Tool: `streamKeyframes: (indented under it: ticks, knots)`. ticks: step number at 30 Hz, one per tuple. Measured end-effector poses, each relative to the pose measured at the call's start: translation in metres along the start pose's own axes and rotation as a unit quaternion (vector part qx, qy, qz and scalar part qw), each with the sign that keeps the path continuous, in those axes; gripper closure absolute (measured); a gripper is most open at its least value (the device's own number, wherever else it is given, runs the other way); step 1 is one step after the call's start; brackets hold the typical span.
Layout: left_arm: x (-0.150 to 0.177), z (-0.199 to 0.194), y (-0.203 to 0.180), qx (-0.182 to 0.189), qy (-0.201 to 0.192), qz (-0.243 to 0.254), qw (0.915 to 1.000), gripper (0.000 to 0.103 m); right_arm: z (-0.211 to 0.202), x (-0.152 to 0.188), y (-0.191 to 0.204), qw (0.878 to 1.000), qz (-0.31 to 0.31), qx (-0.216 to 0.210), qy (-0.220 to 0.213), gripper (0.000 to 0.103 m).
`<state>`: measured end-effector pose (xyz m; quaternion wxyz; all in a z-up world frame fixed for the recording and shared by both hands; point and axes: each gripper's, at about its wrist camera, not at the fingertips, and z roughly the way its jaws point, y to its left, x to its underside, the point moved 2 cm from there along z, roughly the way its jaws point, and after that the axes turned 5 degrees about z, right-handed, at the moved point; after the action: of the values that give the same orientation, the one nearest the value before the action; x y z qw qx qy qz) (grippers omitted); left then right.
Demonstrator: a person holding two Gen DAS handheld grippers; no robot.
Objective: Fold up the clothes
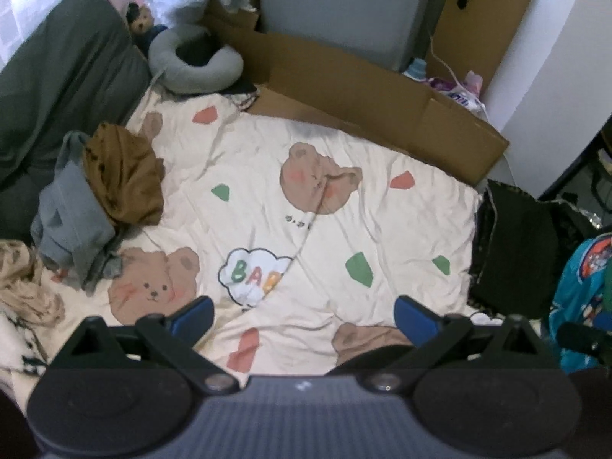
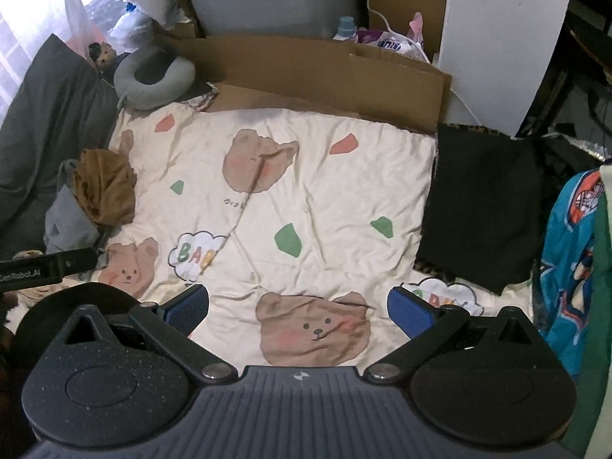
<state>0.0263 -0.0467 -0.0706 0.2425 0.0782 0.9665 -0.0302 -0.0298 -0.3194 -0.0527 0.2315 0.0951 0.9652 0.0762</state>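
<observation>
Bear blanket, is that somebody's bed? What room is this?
Most likely a bedroom. The bear blanket covers a bed, a dark pillow and a grey neck pillow lie at its head, and crumpled clothes wait at one side.

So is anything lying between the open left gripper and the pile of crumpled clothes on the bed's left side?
Nothing visible. The left gripper hangs open over bare bear-print bedding, and the brown garment on the grey one lies unobstructed ahead and left.

Left gripper (image 1: pixel 304 317) and right gripper (image 2: pixel 298 308) both spread wide, empty.
</observation>
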Motion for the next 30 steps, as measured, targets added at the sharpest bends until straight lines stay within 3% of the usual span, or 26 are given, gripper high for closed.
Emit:
streamKeyframes:
  ticks: [30]
  knots:
    - [0.000, -0.008, -0.015, -0.015, -0.015, 0.053, 0.9984, 0.005, -0.009, 0.006, 0.001, 1.000, -0.004, -0.013, -0.015, 0.000]
